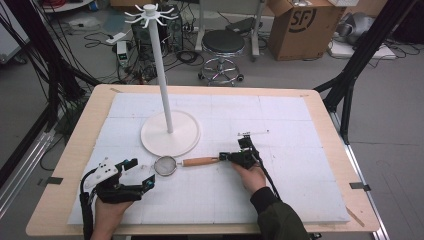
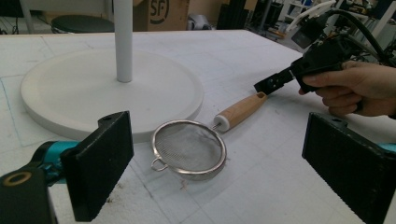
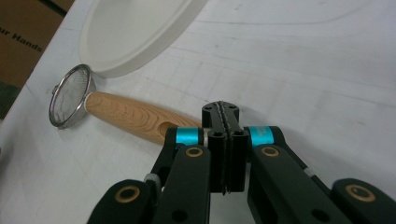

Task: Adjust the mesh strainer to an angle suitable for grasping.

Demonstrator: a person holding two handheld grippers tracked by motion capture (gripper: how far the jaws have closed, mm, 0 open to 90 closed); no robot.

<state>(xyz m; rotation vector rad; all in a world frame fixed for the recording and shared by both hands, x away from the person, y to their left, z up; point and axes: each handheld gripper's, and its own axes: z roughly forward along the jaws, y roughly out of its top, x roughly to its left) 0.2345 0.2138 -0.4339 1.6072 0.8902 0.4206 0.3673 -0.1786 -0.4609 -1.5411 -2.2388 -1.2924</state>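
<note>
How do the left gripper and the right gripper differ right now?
The left gripper has its fingers spread wide apart with nothing between them; the right gripper is shut, its fingers pressed together. The left sits beside the strainer's mesh bowl, the right at its wooden handle end. Both are hand-held.

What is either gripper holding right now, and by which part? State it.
Nothing is held. The right gripper is shut with nothing between its jaws, beside the end of the strainer's wooden handle. The left gripper stands open, short of the strainer.
</note>
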